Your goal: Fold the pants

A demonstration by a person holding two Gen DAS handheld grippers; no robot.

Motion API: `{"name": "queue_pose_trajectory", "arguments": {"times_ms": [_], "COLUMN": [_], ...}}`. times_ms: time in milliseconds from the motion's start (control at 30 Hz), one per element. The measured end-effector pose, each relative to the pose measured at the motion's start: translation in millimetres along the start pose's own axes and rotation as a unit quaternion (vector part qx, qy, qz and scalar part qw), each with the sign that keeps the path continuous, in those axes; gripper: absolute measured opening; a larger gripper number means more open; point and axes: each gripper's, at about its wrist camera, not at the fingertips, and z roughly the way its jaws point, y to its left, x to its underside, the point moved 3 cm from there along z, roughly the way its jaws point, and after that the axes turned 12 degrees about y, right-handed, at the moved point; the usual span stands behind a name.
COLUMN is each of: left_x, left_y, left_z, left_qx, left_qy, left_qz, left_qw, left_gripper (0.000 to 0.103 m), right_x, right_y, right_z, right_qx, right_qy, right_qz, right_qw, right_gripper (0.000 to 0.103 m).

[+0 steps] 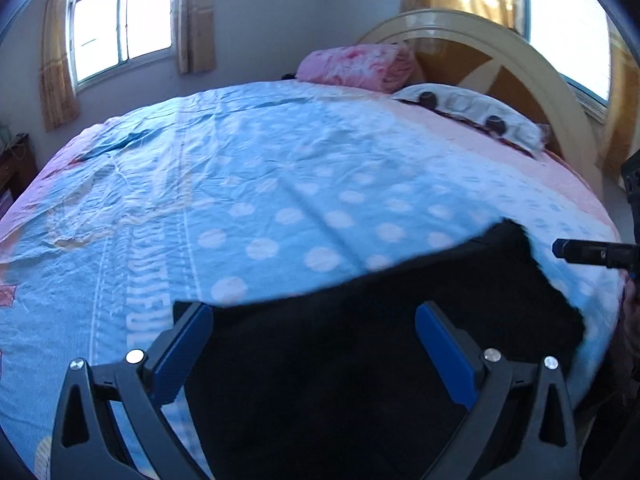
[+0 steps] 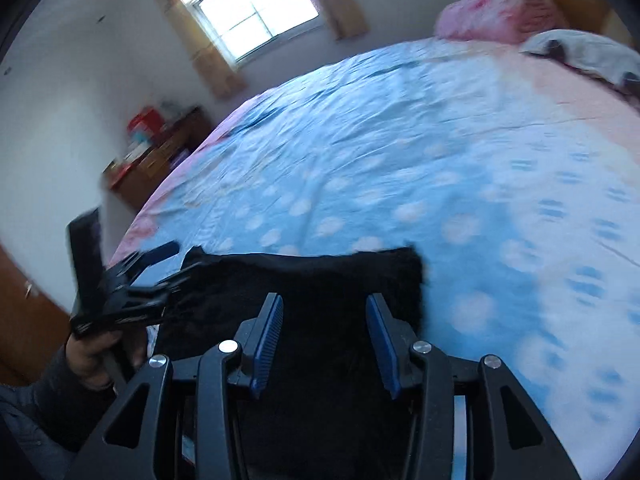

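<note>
The black pants [image 1: 360, 360] lie as a folded, roughly rectangular bundle on the near part of the bed, also shown in the right wrist view [image 2: 320, 280]. My left gripper [image 1: 314, 316] hovers over them, its blue-padded jaws wide apart and empty. In the right wrist view the left gripper [image 2: 176, 262] sits by the bundle's left corner, held by a hand [image 2: 92, 352]. My right gripper [image 2: 324, 312] hangs over the bundle's near right part with jaws apart and nothing pinched. Its tip [image 1: 580, 252] pokes in beside the pants' right edge.
The bed sheet [image 1: 280, 184] is blue with white dots and pink borders. A pink pillow [image 1: 356, 66] and a white pillow [image 1: 472, 116] lie against the wooden headboard [image 1: 520, 64]. A wooden dresser [image 2: 160, 160] with clutter stands beyond the bed's left side, under a window [image 2: 248, 8].
</note>
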Motion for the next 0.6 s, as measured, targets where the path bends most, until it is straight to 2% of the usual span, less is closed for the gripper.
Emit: {"name": "queue_pose_trajectory", "arguments": {"times_ms": [67, 133, 167, 233, 333, 433, 533, 600], "left_x": [9.2, 20.4, 24.4, 34.8, 48.0, 56.0, 59.8, 60.9], "left_y": [-6.5, -10.2, -9.8, -5.6, 0.1, 6.9, 15.4, 19.4], "left_z": [-5.7, -10.6, -13.2, -16.8, -11.8, 0.7, 10.3, 11.9], "left_qx": [0.011, 0.002, 0.000, 0.001, -0.001, -0.019, -0.013, -0.009], "left_qy": [-0.001, 0.001, 0.000, 0.003, 0.018, 0.034, 0.044, 0.045], "left_qz": [0.006, 0.012, 0.013, 0.003, -0.005, -0.007, -0.026, -0.037], "left_qw": [0.9999, 0.9999, 0.9999, 1.0000, 0.9998, 0.9992, 0.9986, 0.9983], "left_gripper": [0.103, 0.103, 0.103, 0.103, 0.103, 0.103, 0.103, 0.103], "right_x": [18.4, 41.6, 51.0, 69.6, 81.9, 81.5, 78.2, 76.3], "right_y": [-2.3, -5.3, -6.4, -4.4, 0.5, 1.1, -0.4, -0.4], "right_z": [-10.4, -16.7, -19.6, -19.4, -11.2, -0.5, 7.1, -0.8], "right_qx": [-0.008, 0.013, 0.011, -0.015, -0.018, -0.028, -0.019, -0.027], "right_qy": [0.001, 0.006, 0.008, 0.017, 0.026, 0.028, 0.027, 0.010], "right_qz": [0.016, 0.031, 0.037, 0.048, 0.038, 0.035, 0.024, 0.027], "right_qw": [1.000, 0.999, 0.999, 0.999, 0.999, 0.999, 0.999, 0.999], "right_gripper": [0.046, 0.045, 0.040, 0.037, 0.037, 0.037, 0.014, 0.009]}}
